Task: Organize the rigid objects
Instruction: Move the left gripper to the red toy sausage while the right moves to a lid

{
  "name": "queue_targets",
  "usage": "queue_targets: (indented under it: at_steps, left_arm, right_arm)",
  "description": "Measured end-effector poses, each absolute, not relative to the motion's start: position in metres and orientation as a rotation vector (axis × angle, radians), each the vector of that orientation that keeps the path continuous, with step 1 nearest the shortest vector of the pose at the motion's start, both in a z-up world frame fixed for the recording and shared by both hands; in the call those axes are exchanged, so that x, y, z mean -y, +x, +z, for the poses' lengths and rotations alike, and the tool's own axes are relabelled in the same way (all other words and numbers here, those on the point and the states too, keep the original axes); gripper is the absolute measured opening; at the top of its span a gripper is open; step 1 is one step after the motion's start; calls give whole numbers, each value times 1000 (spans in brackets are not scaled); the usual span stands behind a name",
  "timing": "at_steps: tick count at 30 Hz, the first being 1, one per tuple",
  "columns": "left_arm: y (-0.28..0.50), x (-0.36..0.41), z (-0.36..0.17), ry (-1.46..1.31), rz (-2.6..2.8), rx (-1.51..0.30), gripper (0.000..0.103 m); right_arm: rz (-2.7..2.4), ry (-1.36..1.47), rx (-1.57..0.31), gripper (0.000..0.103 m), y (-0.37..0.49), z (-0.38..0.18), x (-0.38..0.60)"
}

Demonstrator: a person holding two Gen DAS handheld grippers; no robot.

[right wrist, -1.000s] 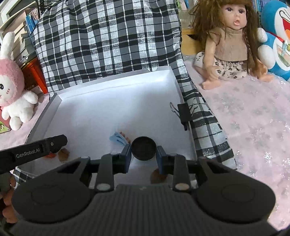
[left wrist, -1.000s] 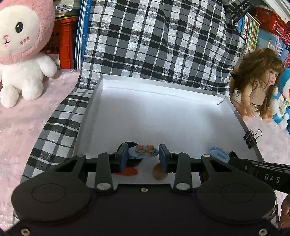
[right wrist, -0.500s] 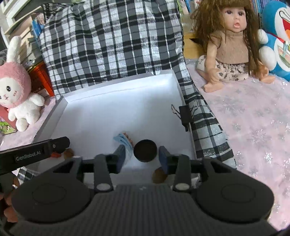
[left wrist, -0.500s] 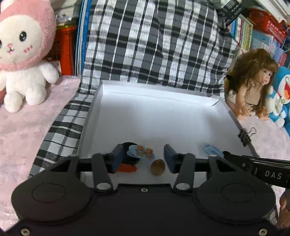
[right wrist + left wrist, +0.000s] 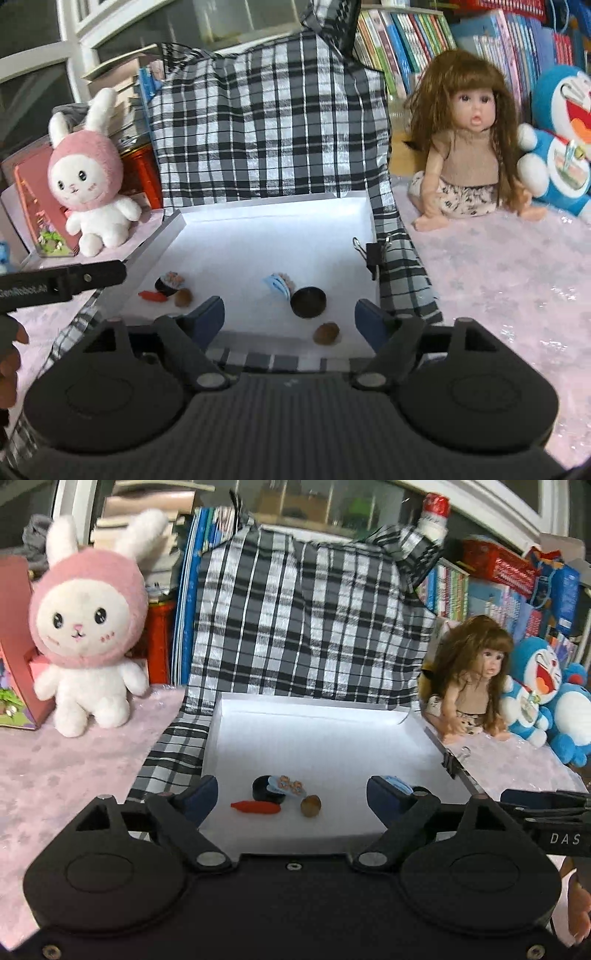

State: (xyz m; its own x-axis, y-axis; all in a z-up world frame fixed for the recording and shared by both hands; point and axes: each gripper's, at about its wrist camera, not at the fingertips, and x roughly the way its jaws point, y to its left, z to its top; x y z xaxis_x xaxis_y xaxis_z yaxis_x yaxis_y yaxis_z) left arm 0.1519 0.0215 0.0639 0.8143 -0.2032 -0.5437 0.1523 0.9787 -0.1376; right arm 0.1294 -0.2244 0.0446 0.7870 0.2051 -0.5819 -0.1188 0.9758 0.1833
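White tray [image 5: 325,738] on plaid cloth [image 5: 266,122]. L gripper [image 5: 291,797] and R gripper [image 5: 290,319]: jaws spread wide, holding nothing, both at the tray's near edge. Near-left group: black dish [image 5: 264,788] w/ blue bear plate [image 5: 287,785] leaning on it, red carrot [image 5: 255,807] and brown nut [image 5: 311,805] just beside. Near-right group: black bowl [image 5: 308,302], blue card [image 5: 279,285] touching its left, second nut [image 5: 326,333] nearer. Binder clip [image 5: 373,254] on right rim.

A home playroom or child's room, bunny plush [image 5: 86,627] far left, doll [image 5: 471,147] and blue cat plush [image 5: 565,136] far right, crowded bookshelves [image 5: 424,40] behind, pink cloth [image 5: 498,273] underneath, plaid bag [image 5: 303,627] in the middle
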Motion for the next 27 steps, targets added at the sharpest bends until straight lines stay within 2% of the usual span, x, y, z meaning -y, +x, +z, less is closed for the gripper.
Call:
queue_targets:
  at_steps: [10, 13, 17, 23, 27]
  left_arm:
    - [76, -21, 39, -88, -180, -550, 86]
    - [59, -23, 26, -105, -178, -571, 77]
    - [42, -25, 12, -127, -185, -602, 49]
    - [28, -13, 2, -101, -195, -607, 48]
    - [28, -8, -2, -177, -165, -609, 48]
  right_arm:
    - [161, -43, -570, 88, 71, 30, 215]
    - [149, -81, -564, 88, 60, 23, 212]
    - [140, -104, -579, 88, 54, 12, 209]
    - [110, -126, -597, 88, 51, -2, 202]
    - [94, -101, -596, 82, 49, -5, 203]
